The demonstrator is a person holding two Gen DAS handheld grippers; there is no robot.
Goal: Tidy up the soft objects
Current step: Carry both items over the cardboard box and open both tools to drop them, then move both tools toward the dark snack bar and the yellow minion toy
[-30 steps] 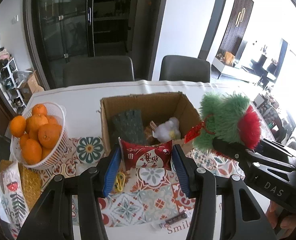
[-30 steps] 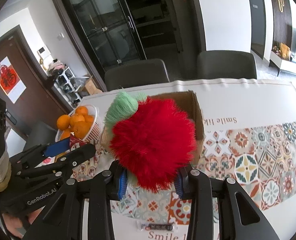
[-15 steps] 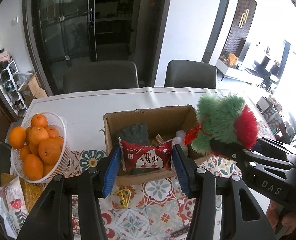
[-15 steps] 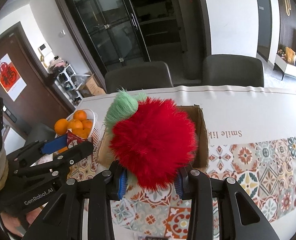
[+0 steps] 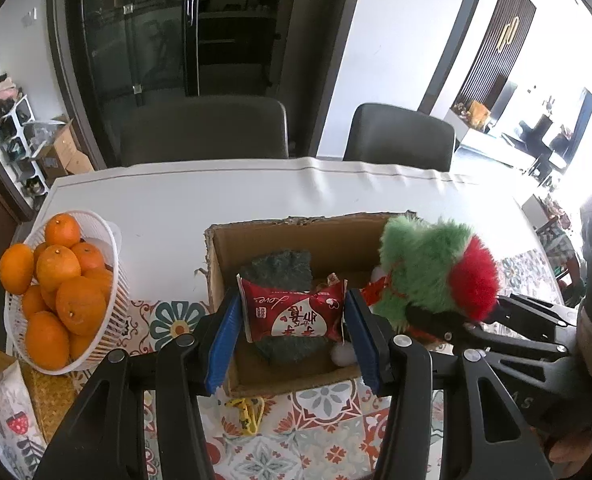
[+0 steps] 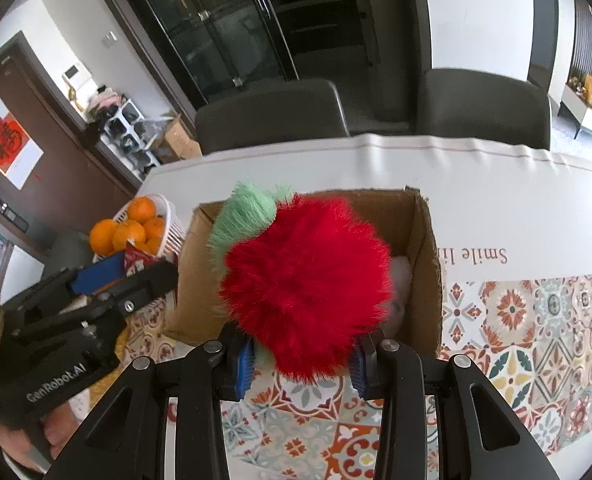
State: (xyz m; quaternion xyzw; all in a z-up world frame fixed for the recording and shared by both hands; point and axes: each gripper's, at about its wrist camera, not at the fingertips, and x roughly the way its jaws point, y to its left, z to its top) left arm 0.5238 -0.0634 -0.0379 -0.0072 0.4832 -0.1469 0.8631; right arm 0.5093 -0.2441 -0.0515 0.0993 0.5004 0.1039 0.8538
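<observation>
My left gripper (image 5: pixel 292 314) is shut on a red snack packet (image 5: pixel 294 311), held over the open cardboard box (image 5: pixel 296 228). Inside the box lie a dark grey-green cloth (image 5: pixel 282 266) and a small white plush (image 5: pixel 342 356). My right gripper (image 6: pixel 300 354) is shut on a fluffy red and green plush toy (image 6: pixel 304 280), which hangs above the same box (image 6: pixel 424 256). In the left wrist view that plush toy (image 5: pixel 432 272) hovers over the box's right rim, with the right gripper's black fingers (image 5: pixel 436 320) under it. The left gripper's arm (image 6: pixel 96 304) shows at the left of the right wrist view.
A white basket of oranges (image 5: pixel 60 288) stands left of the box. A yellow clip (image 5: pixel 248 410) lies on the patterned tablecloth (image 5: pixel 328 432) in front of the box. Patterned packets (image 5: pixel 12 404) sit at the near left corner. Two dark chairs (image 5: pixel 204 132) stand behind the table.
Both grippers have moved forward and slightly down, from in front of the box to over it. The packet and the plush toy stayed gripped.
</observation>
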